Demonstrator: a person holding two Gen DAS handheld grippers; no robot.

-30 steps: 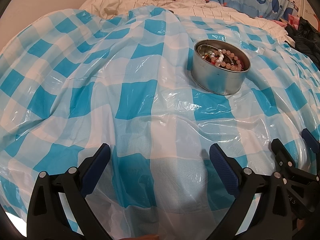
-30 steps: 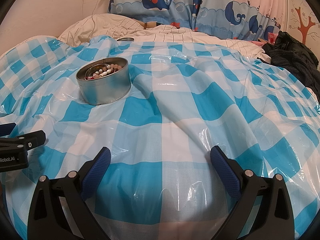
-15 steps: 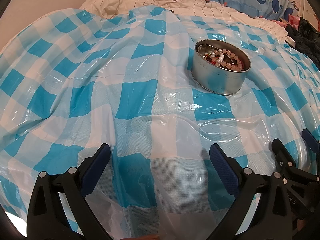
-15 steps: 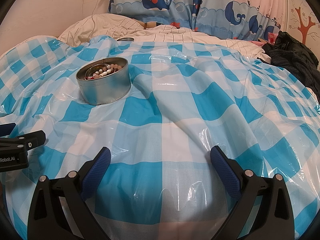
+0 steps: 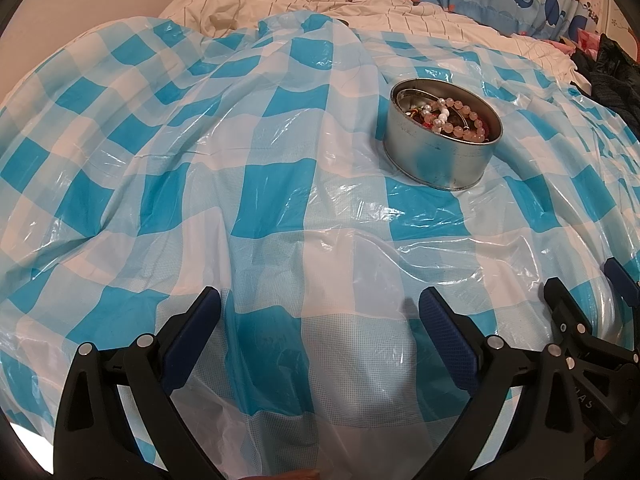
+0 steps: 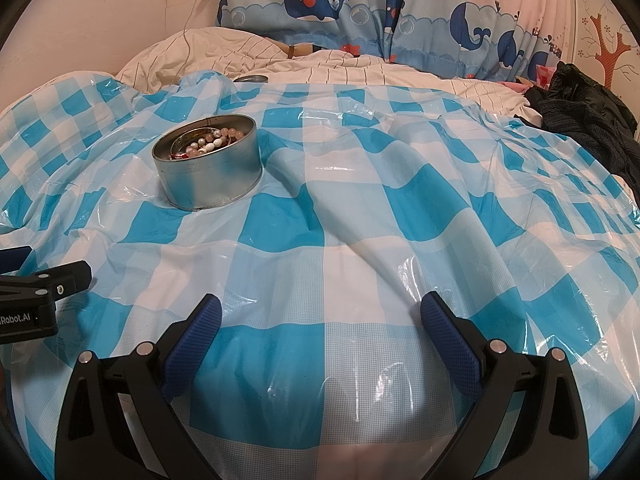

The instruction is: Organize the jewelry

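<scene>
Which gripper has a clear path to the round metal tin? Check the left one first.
Probably yes for the left gripper: its jaws are open and only bare checked plastic sheet lies between it and the tin.

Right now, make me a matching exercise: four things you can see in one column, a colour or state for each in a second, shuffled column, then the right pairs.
Things:
1. tin
2. beads
3. sheet
4. left gripper

Colour or state:
A. blue and white checks
B. fingers spread wide, holding nothing
C. silver metal, lid off
D. pink and white, lying inside the tin

Pairs: 1-C, 2-D, 3-A, 4-B
</scene>
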